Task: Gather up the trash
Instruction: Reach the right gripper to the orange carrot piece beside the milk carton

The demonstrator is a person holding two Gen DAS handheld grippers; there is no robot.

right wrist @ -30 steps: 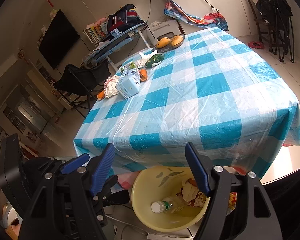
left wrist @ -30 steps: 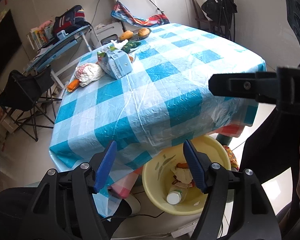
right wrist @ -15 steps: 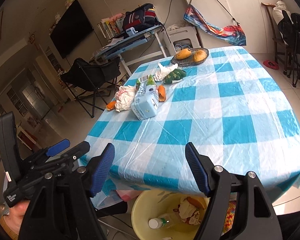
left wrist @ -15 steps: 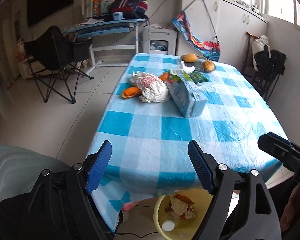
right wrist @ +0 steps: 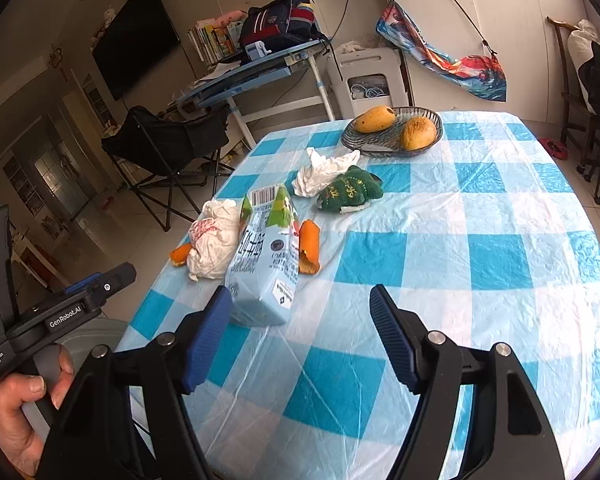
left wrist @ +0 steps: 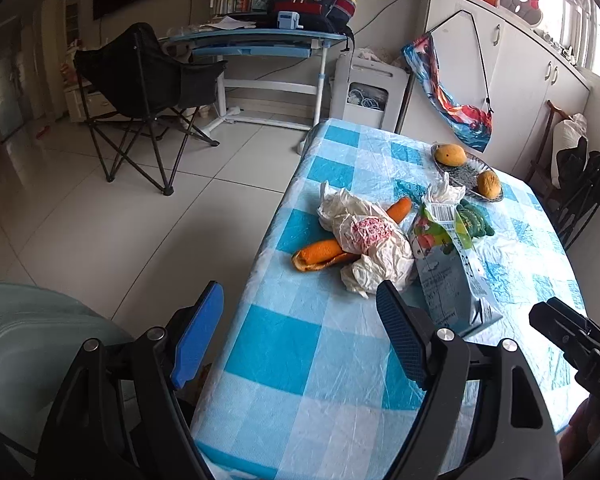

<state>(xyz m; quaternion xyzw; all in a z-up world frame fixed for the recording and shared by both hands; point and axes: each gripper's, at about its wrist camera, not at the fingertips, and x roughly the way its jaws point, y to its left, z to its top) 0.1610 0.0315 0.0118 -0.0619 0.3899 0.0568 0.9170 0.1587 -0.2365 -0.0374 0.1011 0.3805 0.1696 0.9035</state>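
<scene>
Table: blue-and-white checked plastic-covered table (right wrist: 480, 240); litter grouped at its left side.
Carton: pale blue drink carton (right wrist: 264, 264) lying flat, nearest the grippers.
Wrapper: crumpled white plastic bag (left wrist: 372, 240) left of carton, over orange peel (left wrist: 320, 254).
Left gripper (left wrist: 300, 344): jaws just widened, spread apart, empty.
Right gripper (right wrist: 300, 332): jaws apart, empty; carton just beyond.

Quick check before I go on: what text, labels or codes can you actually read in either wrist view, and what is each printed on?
"GenRobot.AI": side of the left gripper.
"Data Acquisition System": its handle, small.
"DAS": right gripper body, cut off.
Milk carton: a barcode and large characters, not legible.
Crumpled white bag: red print, unreadable.
</scene>
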